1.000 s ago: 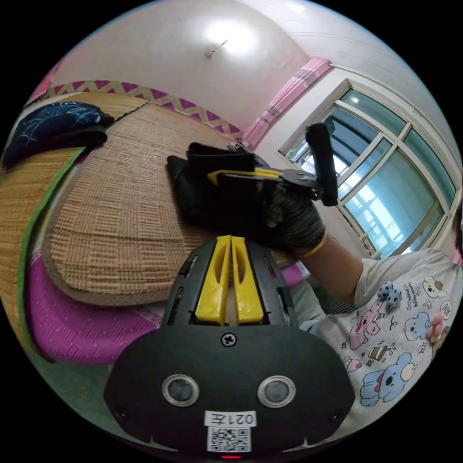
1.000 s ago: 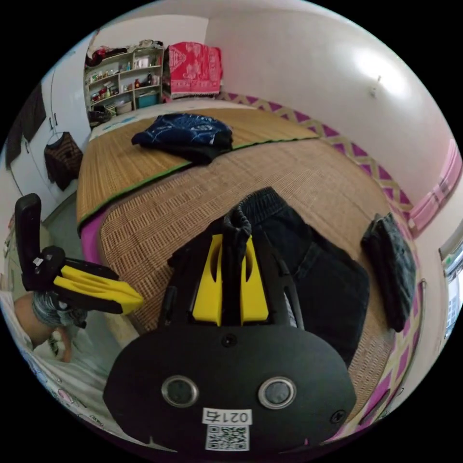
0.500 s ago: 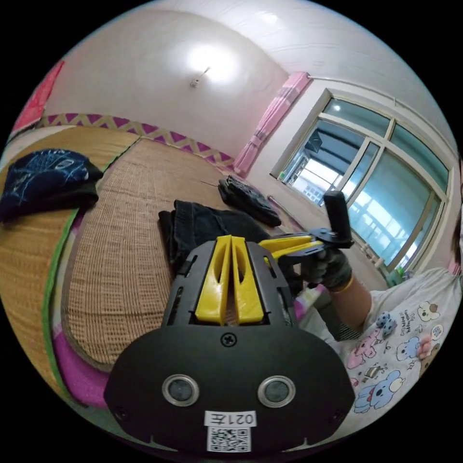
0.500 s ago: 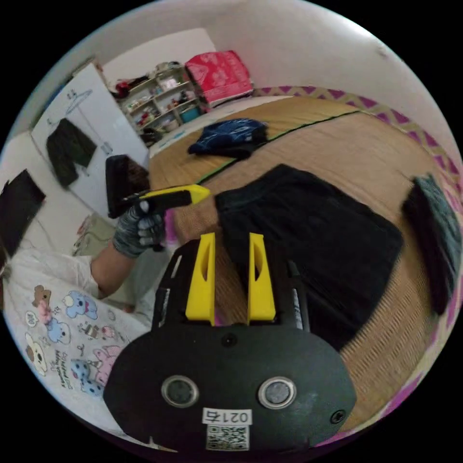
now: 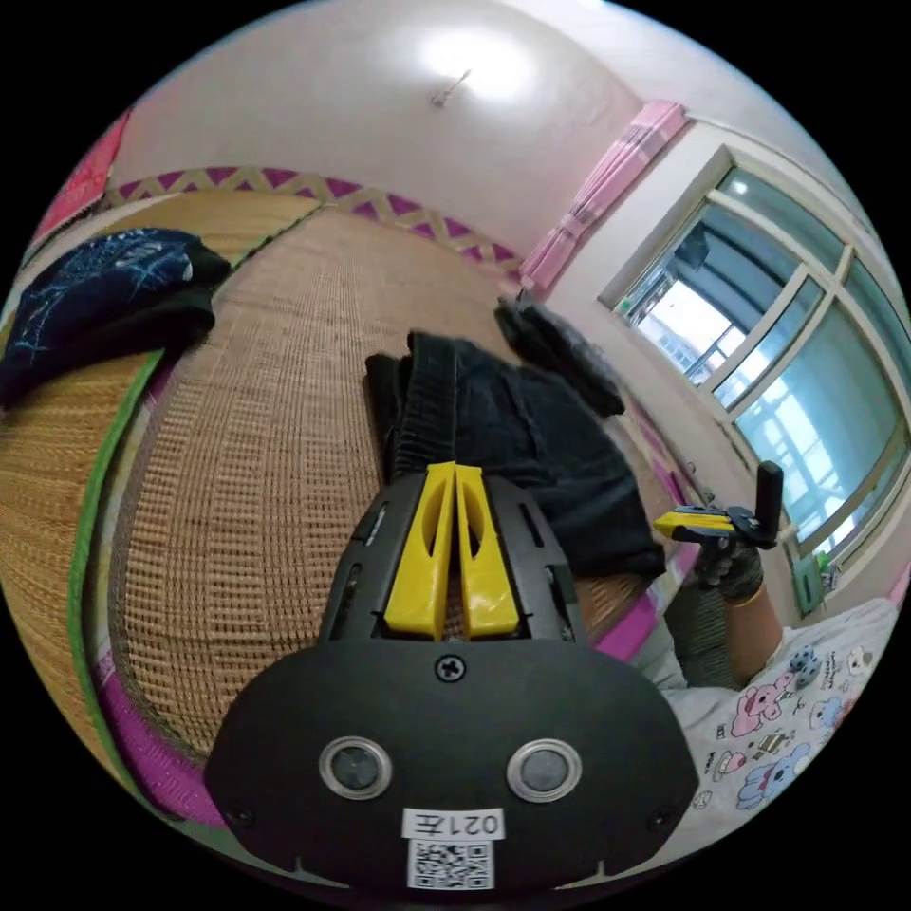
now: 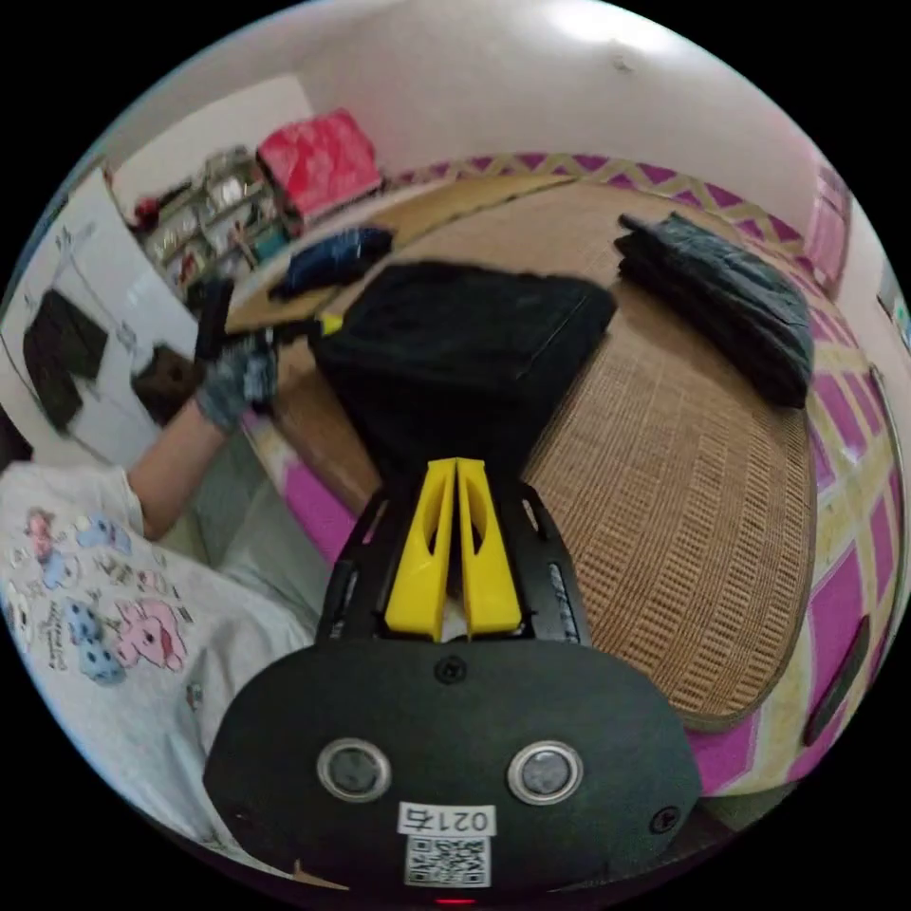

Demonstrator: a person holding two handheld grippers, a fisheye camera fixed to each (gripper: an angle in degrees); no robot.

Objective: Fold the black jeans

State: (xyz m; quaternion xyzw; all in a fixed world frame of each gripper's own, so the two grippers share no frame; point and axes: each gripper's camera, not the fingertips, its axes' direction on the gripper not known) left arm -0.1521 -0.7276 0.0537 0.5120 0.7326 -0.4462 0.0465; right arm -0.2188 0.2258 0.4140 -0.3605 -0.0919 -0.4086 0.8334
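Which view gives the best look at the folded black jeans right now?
The left gripper view: the black jeans lie sharp, seen from above on the woven mat. In the right gripper view the jeans are blurred and seen from a low angle.

**A bedroom in a home**

We see a bed under a woven straw mat [image 5: 256,455]. Beyond the woven straw mat are a pink curtain [image 5: 607,180] and a large window [image 5: 797,370]; at its far end stand cluttered shelves [image 6: 204,228] beside a red cloth [image 6: 318,161].
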